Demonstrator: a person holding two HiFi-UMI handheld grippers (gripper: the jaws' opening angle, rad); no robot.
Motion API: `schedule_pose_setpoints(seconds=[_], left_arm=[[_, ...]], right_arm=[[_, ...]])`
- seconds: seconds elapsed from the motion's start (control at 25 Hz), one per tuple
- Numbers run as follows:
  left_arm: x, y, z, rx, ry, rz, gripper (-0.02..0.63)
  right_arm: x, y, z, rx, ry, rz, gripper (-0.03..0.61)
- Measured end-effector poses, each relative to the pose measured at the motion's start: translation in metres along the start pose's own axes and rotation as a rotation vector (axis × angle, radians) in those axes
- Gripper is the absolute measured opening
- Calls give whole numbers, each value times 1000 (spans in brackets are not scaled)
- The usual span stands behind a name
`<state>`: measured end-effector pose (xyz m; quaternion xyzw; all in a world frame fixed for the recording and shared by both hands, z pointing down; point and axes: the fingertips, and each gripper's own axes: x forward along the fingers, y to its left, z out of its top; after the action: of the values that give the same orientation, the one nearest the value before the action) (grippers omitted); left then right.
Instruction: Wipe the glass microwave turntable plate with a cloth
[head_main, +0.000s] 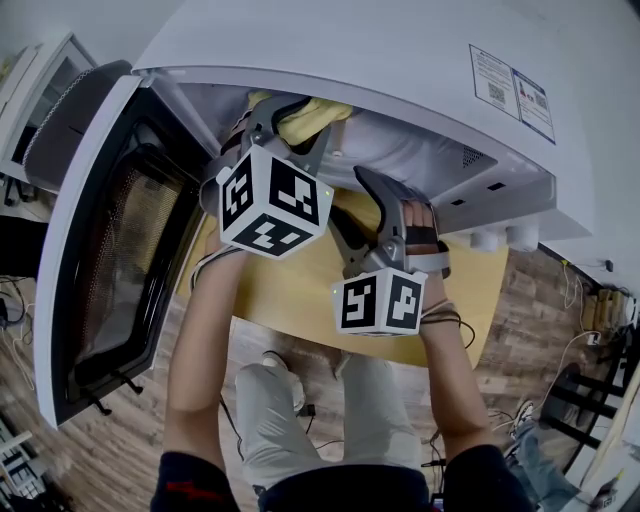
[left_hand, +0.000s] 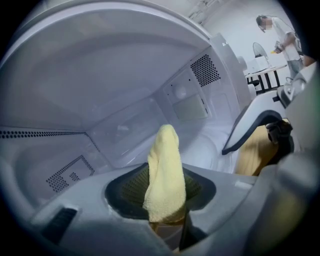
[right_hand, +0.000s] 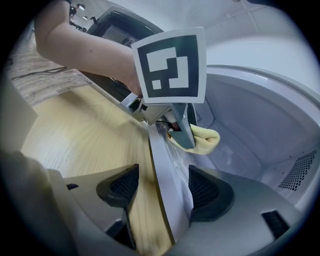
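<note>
One yellow cloth (left_hand: 164, 170) pinched in the closed left gripper (left_hand: 165, 192), inside one open microwave (head_main: 350, 40). Right gripper (right_hand: 162, 187) has its jaws apart with a pale edge (right_hand: 159, 165) between them. Can't tell if it's the glass plate or the microwave sill. Bench (right_hand: 70, 140) to its left.

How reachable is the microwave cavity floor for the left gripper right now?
Likely yes. The door is open, the left gripper faces inside clamping the yellow cloth, and nothing shows between it and the cavity floor. The open right gripper sits aside.
</note>
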<state>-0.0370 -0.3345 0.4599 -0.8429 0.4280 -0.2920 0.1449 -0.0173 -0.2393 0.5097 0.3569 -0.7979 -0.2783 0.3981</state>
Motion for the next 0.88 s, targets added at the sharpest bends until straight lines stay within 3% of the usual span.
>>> schedule_pose_setpoints(seconds=[0.88], left_arm=[[15,-38,31,20,-71,-159,138]], right_arm=[[0,0,1,11,-3,4,278]])
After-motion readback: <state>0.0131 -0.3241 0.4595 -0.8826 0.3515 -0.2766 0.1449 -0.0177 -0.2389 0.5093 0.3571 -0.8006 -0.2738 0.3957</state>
